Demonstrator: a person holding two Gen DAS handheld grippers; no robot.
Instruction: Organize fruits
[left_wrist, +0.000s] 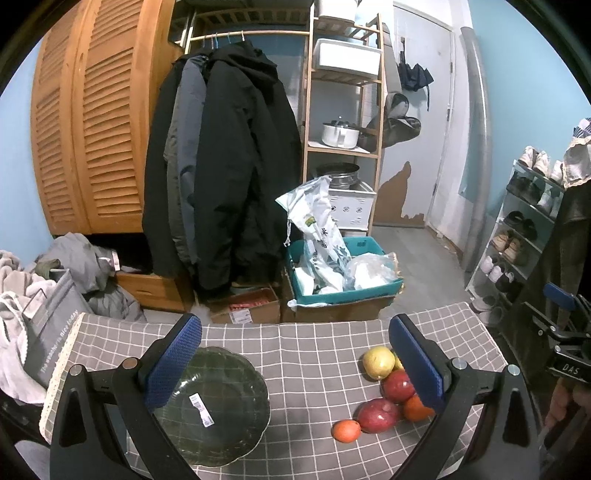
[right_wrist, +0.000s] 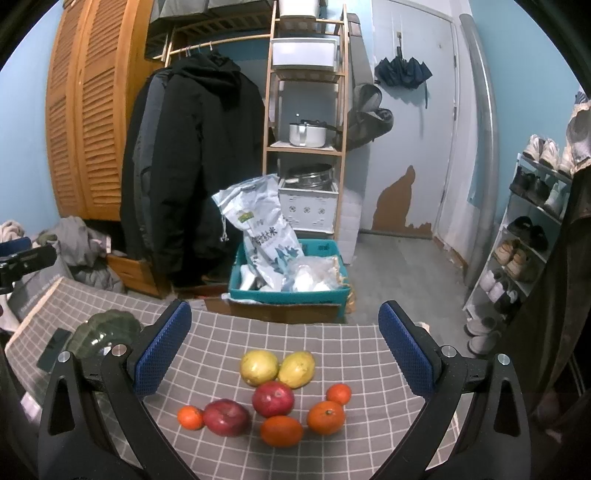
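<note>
Checked tablecloth (right_wrist: 280, 339), round fruits (right_wrist: 273, 398) clustered.

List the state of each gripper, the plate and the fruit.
Left gripper: open, holding nothing.
Right gripper: open, holding nothing.
Green glass plate: upright, no fruit on it.
Fruits: loose on the checked tablecloth, none on the plate.

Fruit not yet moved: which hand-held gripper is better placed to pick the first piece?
Probably the right hand-held gripper: open, with the fruit cluster centred between its fingers, a red apple right ahead. The left hand-held gripper, also open, faces the green plate, with the fruit off to its right.
</note>
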